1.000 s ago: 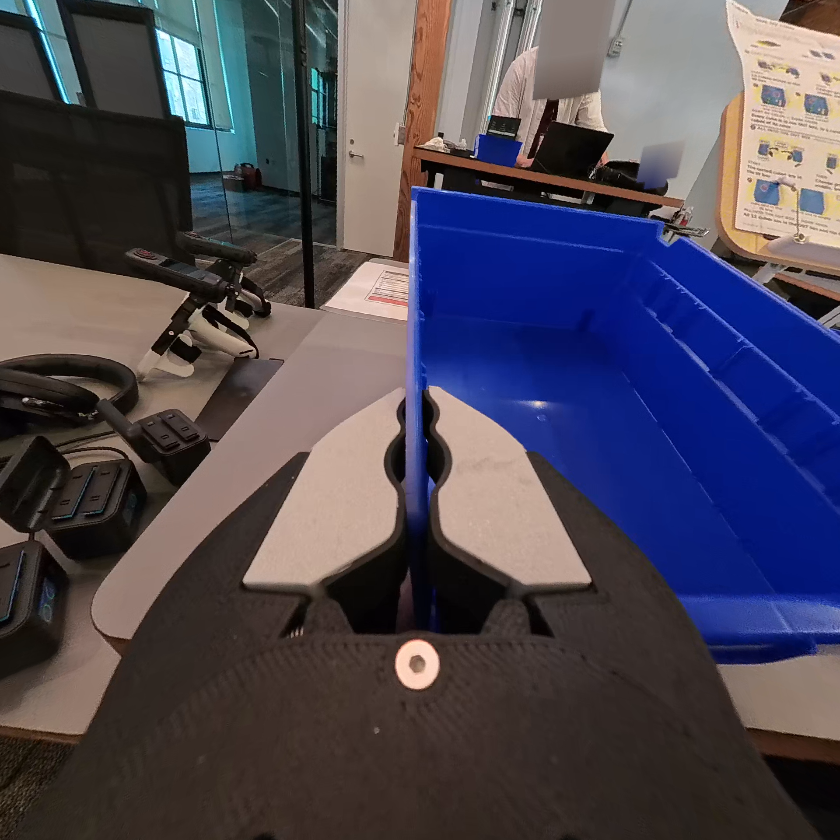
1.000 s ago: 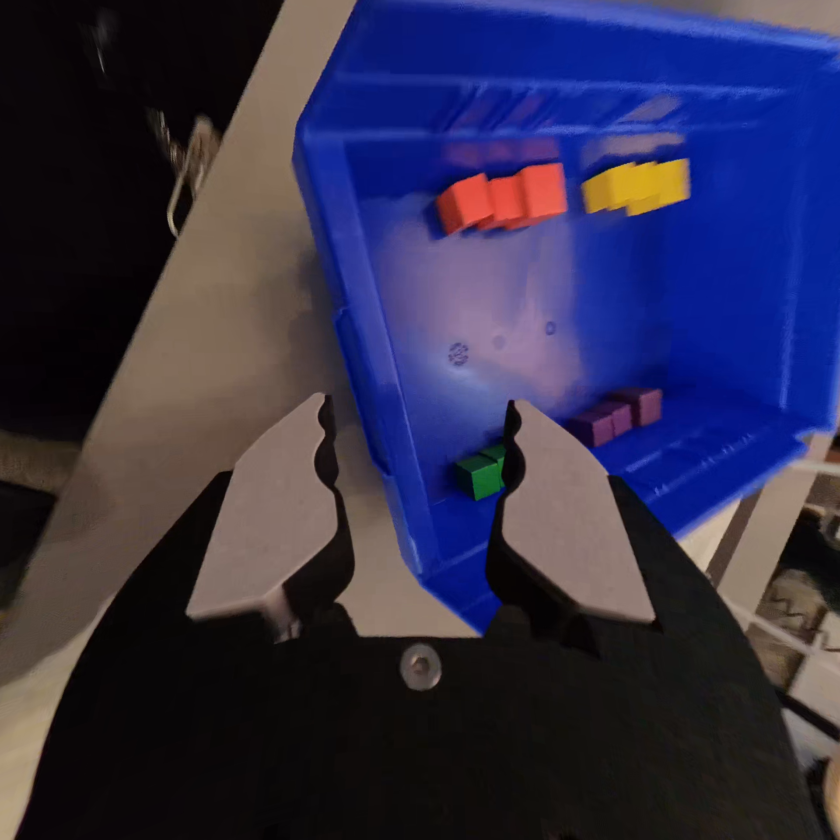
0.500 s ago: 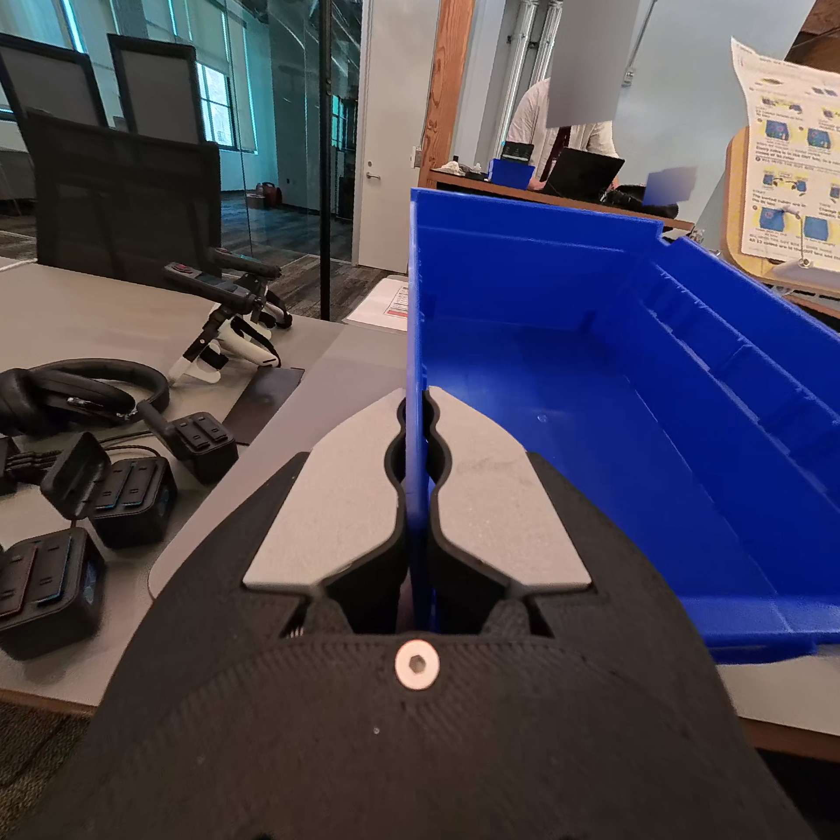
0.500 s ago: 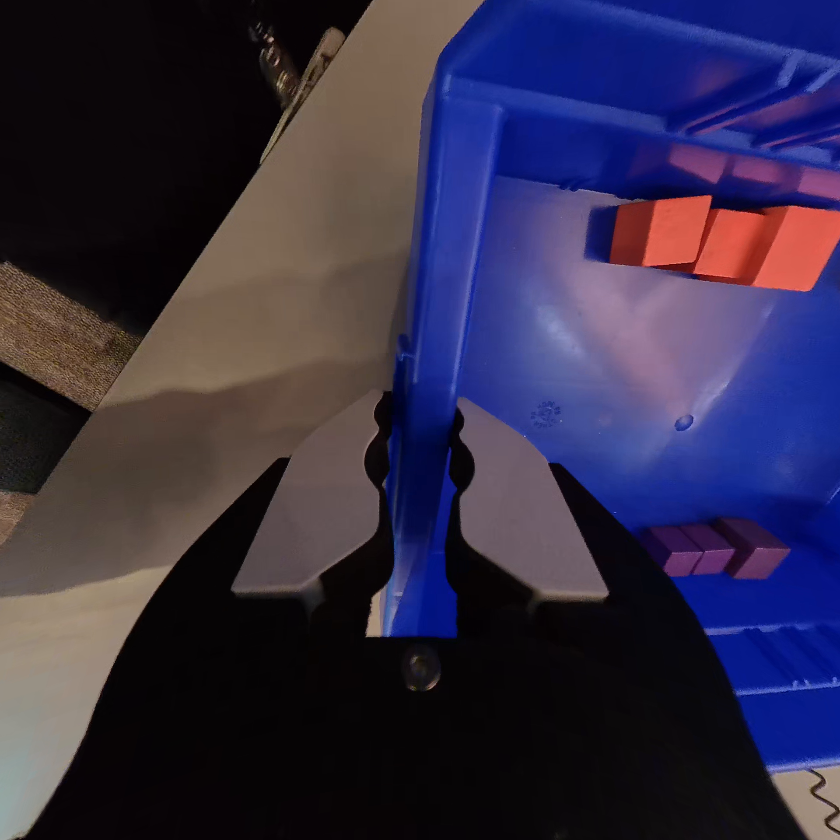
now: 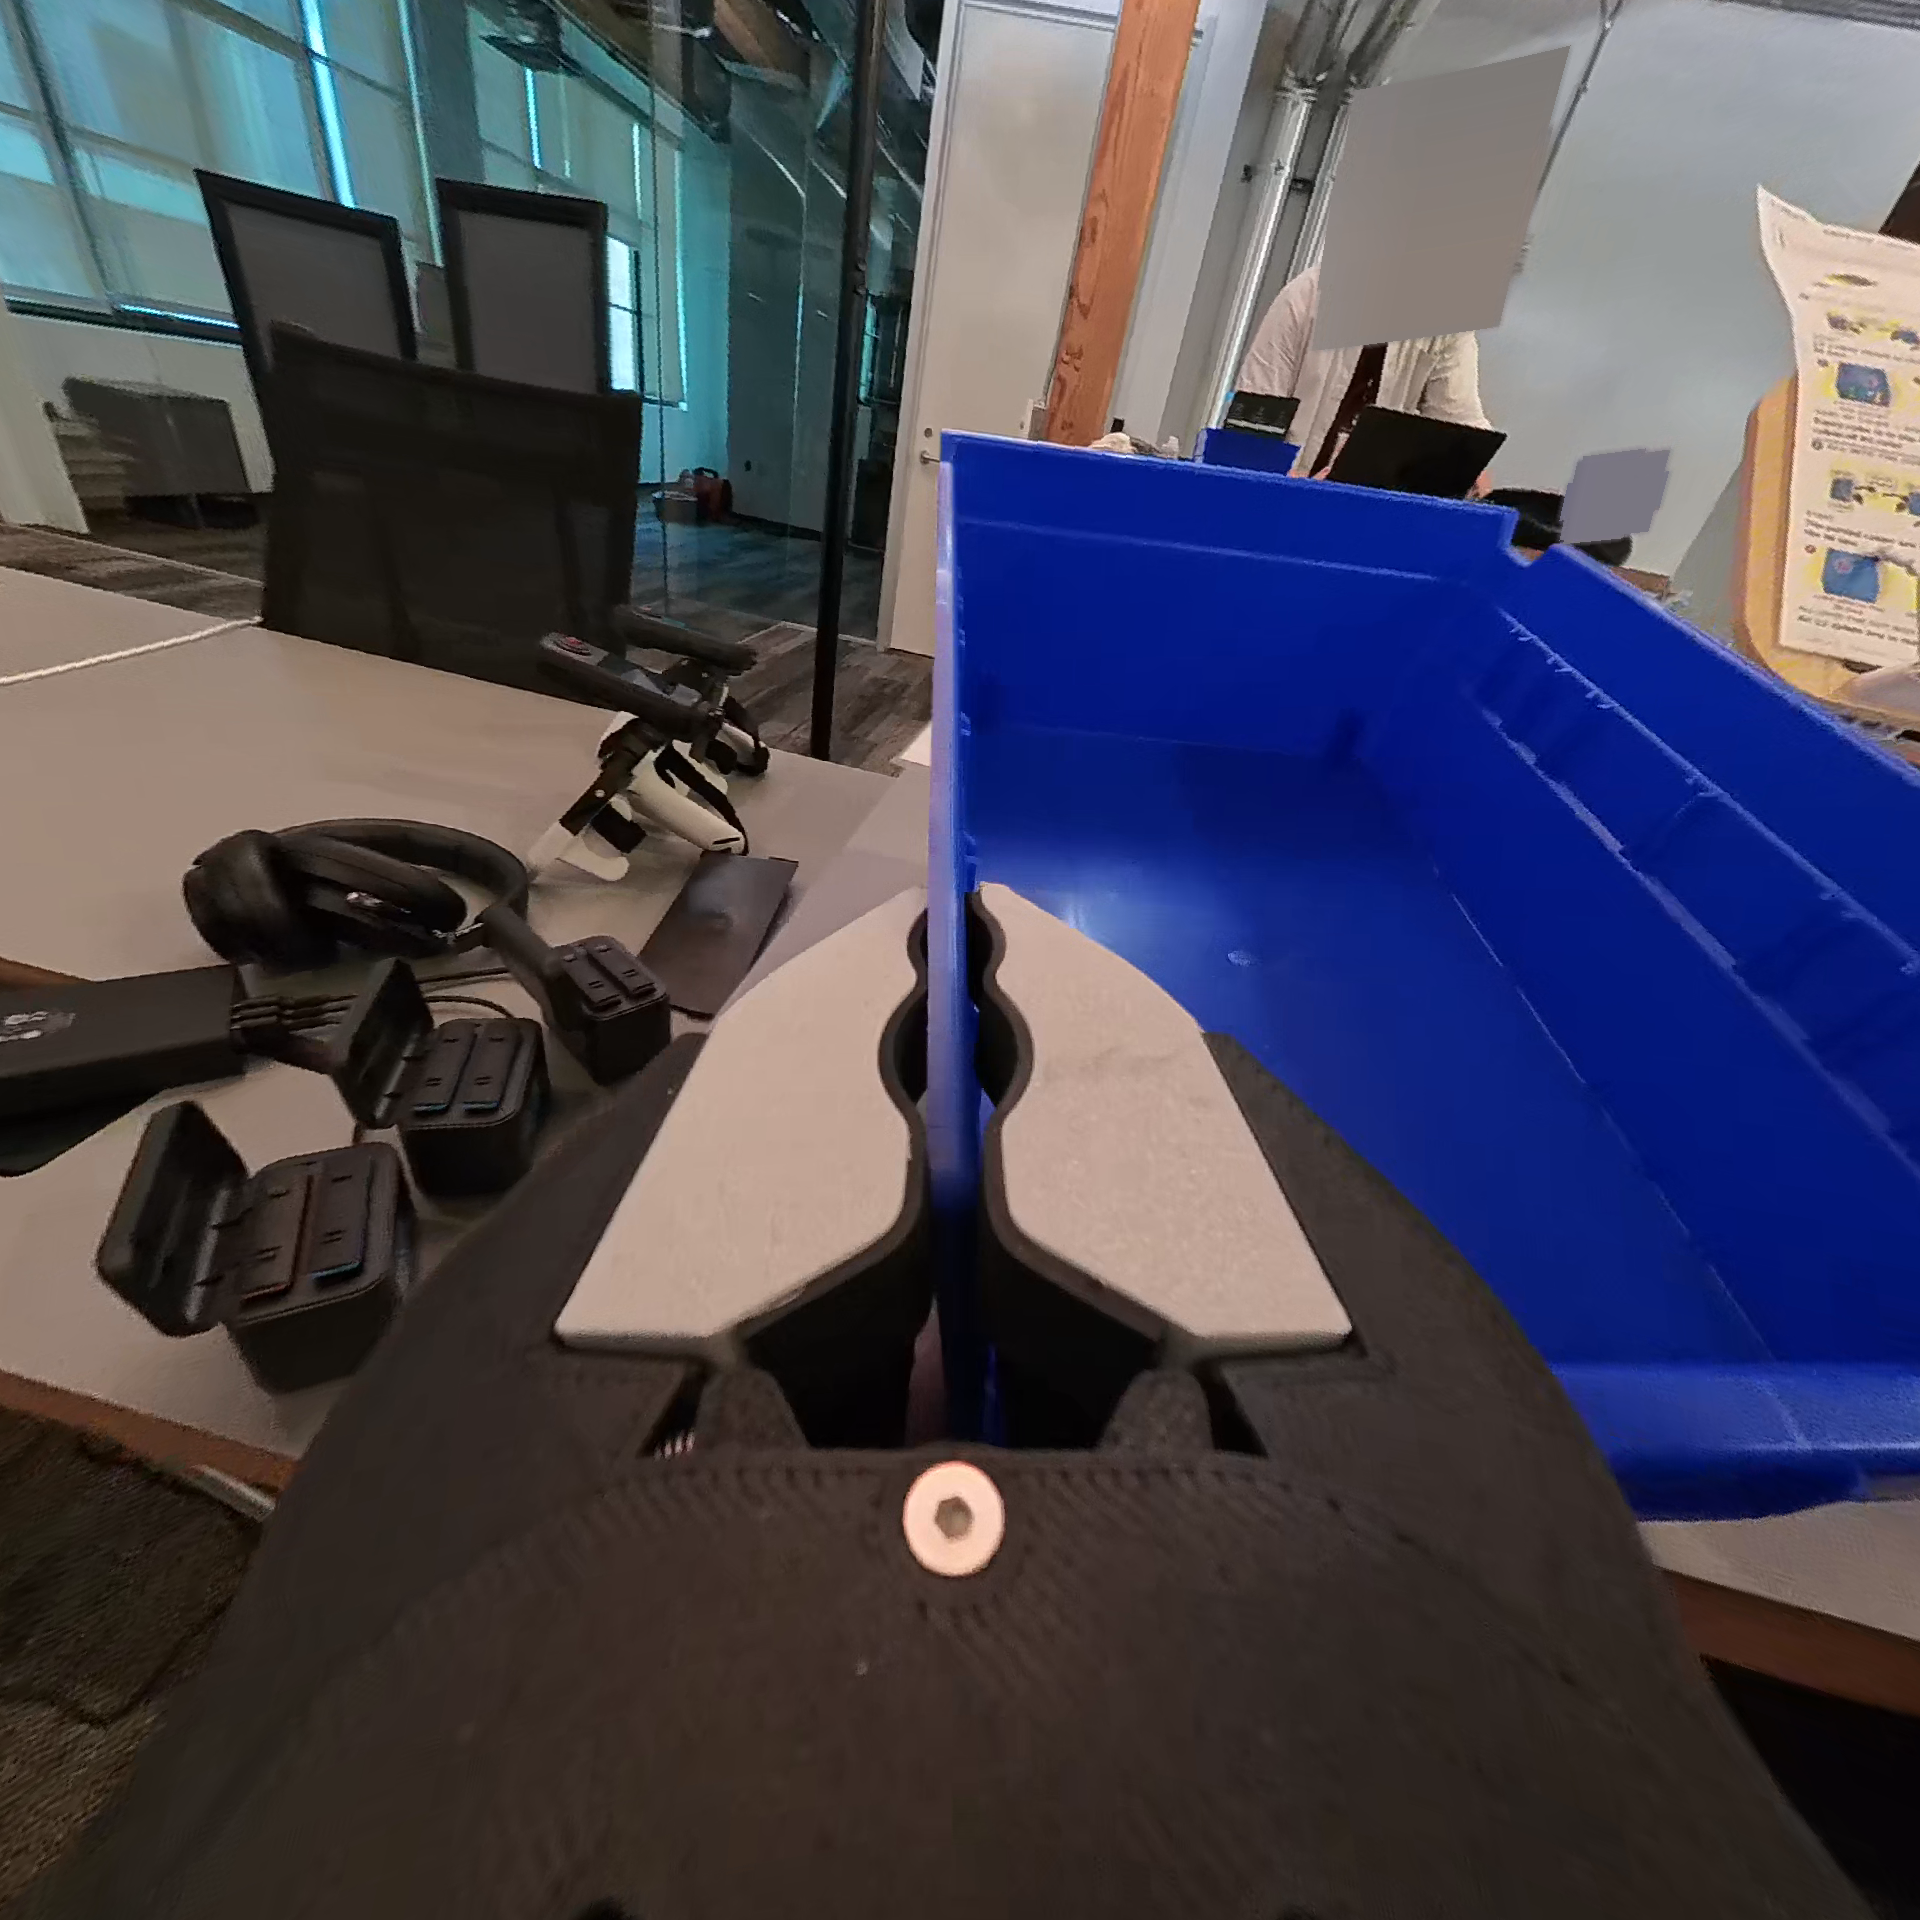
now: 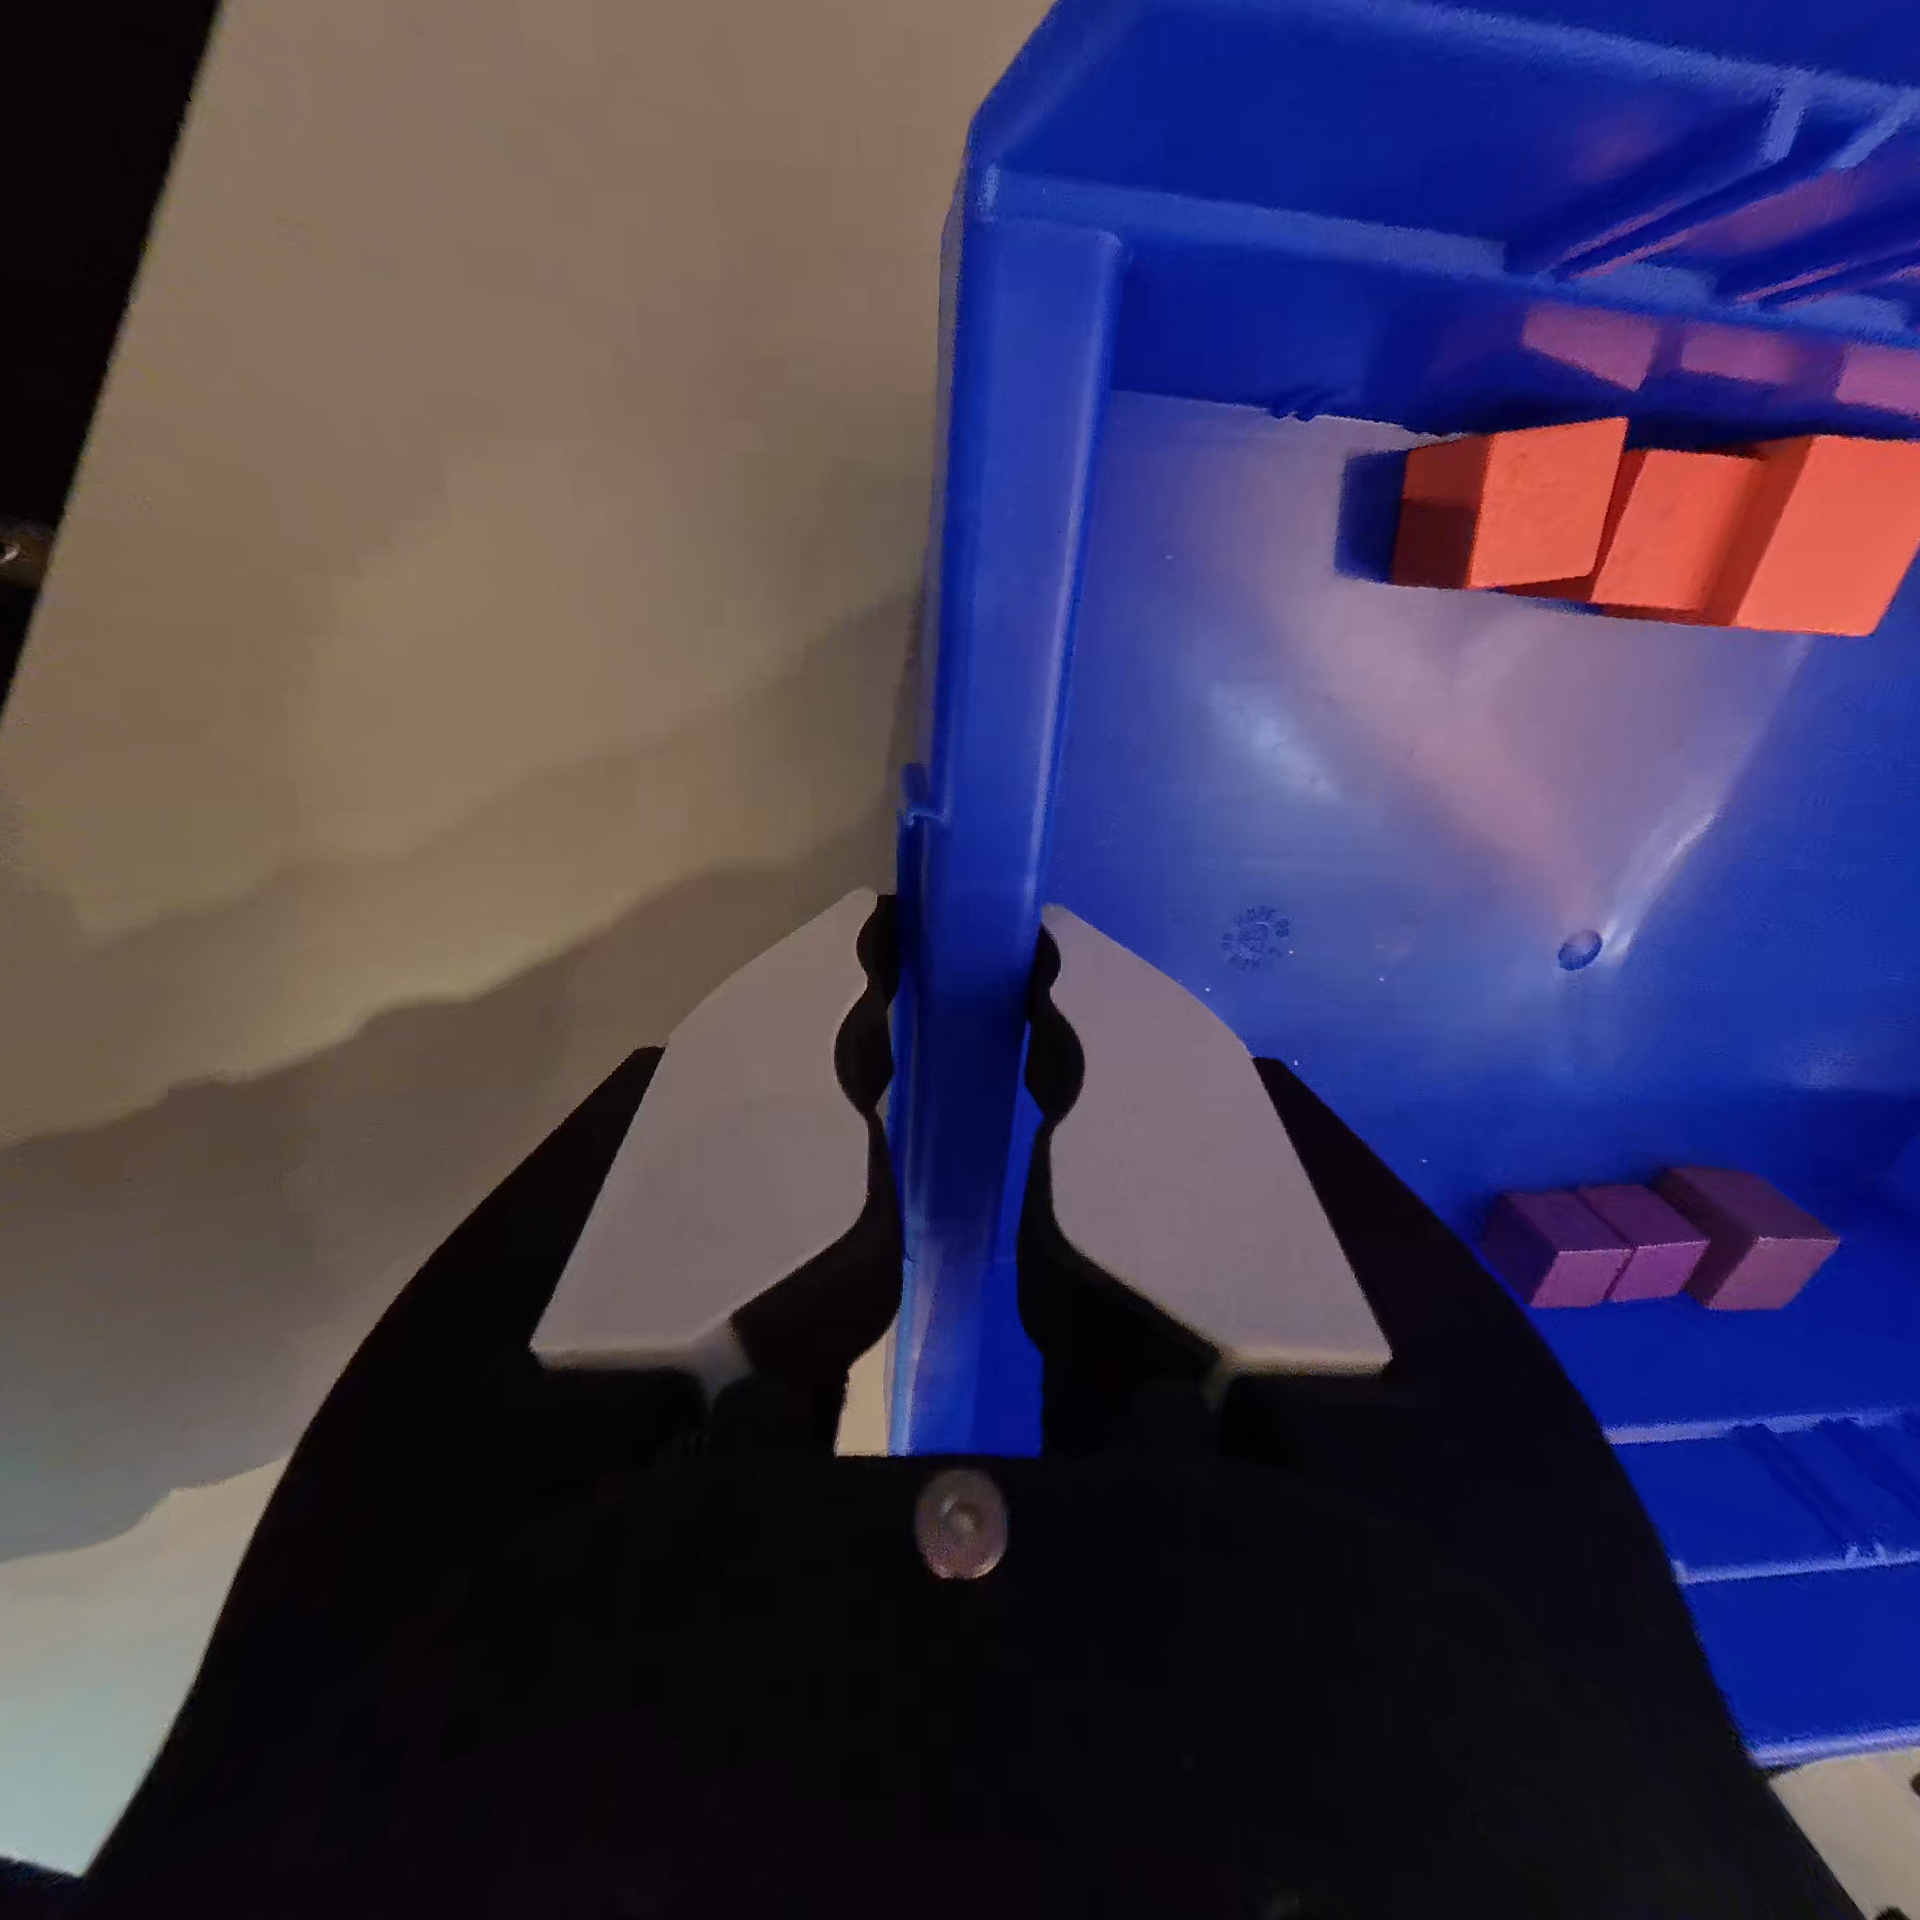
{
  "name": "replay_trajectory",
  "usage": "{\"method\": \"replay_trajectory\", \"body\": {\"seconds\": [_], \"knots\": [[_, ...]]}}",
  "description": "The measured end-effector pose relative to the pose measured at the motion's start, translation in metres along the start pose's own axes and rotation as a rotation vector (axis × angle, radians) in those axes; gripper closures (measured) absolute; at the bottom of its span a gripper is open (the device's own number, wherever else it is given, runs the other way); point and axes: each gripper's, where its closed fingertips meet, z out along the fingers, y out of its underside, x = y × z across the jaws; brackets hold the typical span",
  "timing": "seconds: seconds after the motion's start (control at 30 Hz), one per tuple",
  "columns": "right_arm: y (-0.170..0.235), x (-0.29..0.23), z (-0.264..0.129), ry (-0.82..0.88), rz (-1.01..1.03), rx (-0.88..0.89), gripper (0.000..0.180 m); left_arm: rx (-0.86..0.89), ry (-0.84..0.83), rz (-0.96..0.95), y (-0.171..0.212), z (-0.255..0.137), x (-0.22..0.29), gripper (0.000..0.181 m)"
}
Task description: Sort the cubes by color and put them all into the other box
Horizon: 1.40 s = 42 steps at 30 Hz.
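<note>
In the left wrist view an empty blue box [image 5: 1351,987] stands on the grey table. My left gripper [image 5: 951,925] is shut on the box's left side wall. In the right wrist view a second blue box [image 6: 1455,883] holds a row of orange cubes [image 6: 1662,530] against its far wall and a row of purple cubes [image 6: 1652,1242] lower right. My right gripper [image 6: 961,935] is shut on this box's left wall. No green or yellow cubes show in this frame.
Left of the empty box lie black headphones [image 5: 343,894], several black cases [image 5: 281,1247], and a black-and-white controller on a stand [image 5: 655,790]. A black chair [image 5: 436,520] and a person at a desk [image 5: 1361,384] are behind. Bare table [image 6: 468,623] lies left of the cube box. Left tips to right tips: about 45 cm.
My right gripper has moved onto the left wall of the cube box and shut on it; it was open one second ago. The left view has tilted, its grip on the empty box unchanged.
</note>
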Motion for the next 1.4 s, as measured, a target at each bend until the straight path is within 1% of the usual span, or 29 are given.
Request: {"method": "replay_trajectory", "body": {"seconds": [0.23,0.5,0.7,0.9,1.1,1.3,1.33,1.37,1.4], "knots": [[-0.025,0.062,0.009,0.002,0.106,-0.008,0.157,0.020,-0.041,0.012,-0.005,-0.011,-0.018,0.178],[-0.045,0.137,0.019,0.016,0.290,-0.025,0.157,0.034,-0.043,0.000,-0.005,-0.013,-0.028,0.178],[-0.051,0.192,0.025,0.028,0.425,-0.040,0.157,0.029,-0.030,-0.002,-0.002,-0.011,-0.029,0.178],[-0.045,0.242,0.029,0.029,0.527,-0.055,0.157,0.039,-0.028,-0.019,-0.002,-0.012,-0.033,0.178],[-0.038,0.273,0.032,0.020,0.559,-0.064,0.157,0.046,-0.025,-0.027,-0.003,-0.014,-0.034,0.178],[-0.037,0.278,0.032,0.011,0.565,-0.048,0.157,0.049,-0.024,-0.024,-0.003,-0.014,-0.033,0.178],[-0.037,0.278,0.032,0.023,0.555,-0.043,0.155,0.050,-0.024,-0.024,-0.004,-0.014,-0.033,0.178],[-0.035,0.280,0.031,0.055,0.552,-0.049,0.134,0.052,-0.024,-0.023,-0.004,-0.013,-0.033,0.178],[-0.033,0.281,0.026,0.085,0.552,-0.056,0.123,0.053,-0.023,-0.023,-0.004,-0.013,-0.032,0.178]]}}
